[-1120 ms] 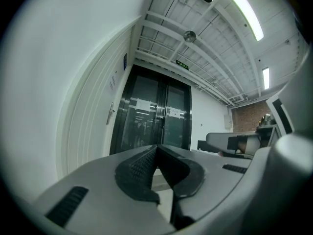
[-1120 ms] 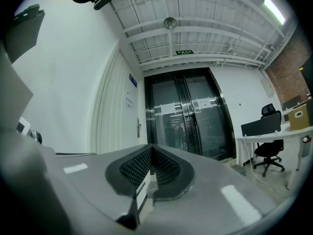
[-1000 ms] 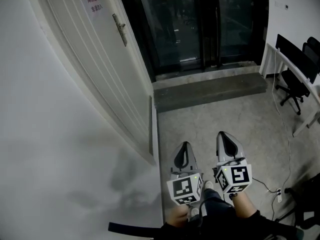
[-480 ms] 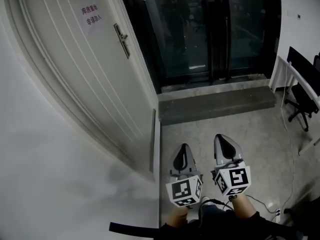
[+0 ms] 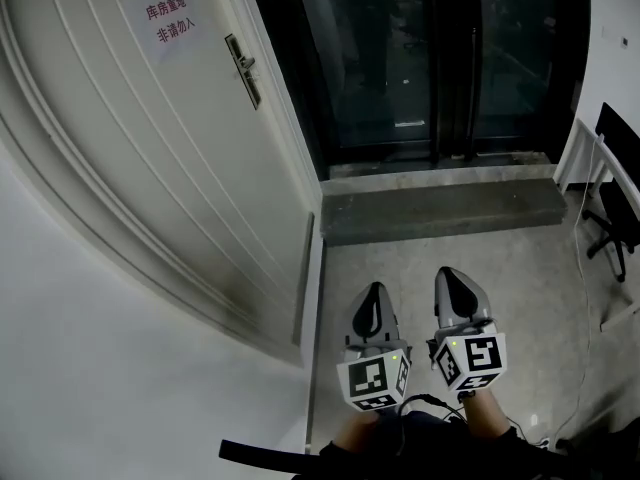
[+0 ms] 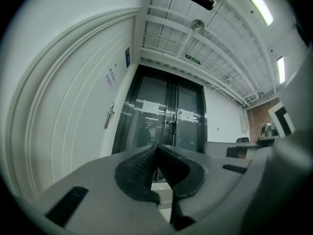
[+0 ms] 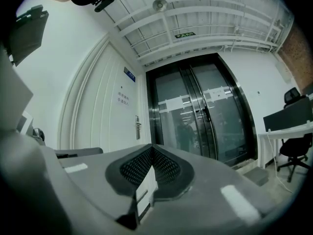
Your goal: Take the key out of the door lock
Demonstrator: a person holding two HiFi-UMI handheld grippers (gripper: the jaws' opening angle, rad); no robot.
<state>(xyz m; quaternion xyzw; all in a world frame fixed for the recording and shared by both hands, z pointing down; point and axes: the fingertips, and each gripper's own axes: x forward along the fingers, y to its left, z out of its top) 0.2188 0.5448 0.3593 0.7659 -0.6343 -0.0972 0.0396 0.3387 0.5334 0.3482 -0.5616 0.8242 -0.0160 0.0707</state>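
A white panelled door [image 5: 150,158] fills the left of the head view. Its metal lock plate and handle [image 5: 243,68] sit near the top; the same handle [image 6: 109,115] shows small in the left gripper view, and the handle [image 7: 138,127] in the right gripper view. A key is too small to make out. My left gripper [image 5: 369,303] and right gripper [image 5: 450,286] hang side by side low in the head view, well short of the door handle. Both are shut with nothing between the jaws.
A red-lettered notice [image 5: 165,24] is stuck on the door. Dark glass double doors [image 5: 420,58] stand ahead behind a grey stone step [image 5: 440,211]. A white desk and a black office chair [image 5: 615,198] stand at the right. A cable [image 5: 582,318] trails on the floor.
The view has moved forward and up: the door handle and glass doors appear closer and the desk has slid toward the right edge. Both grippers stay shut, side by side.
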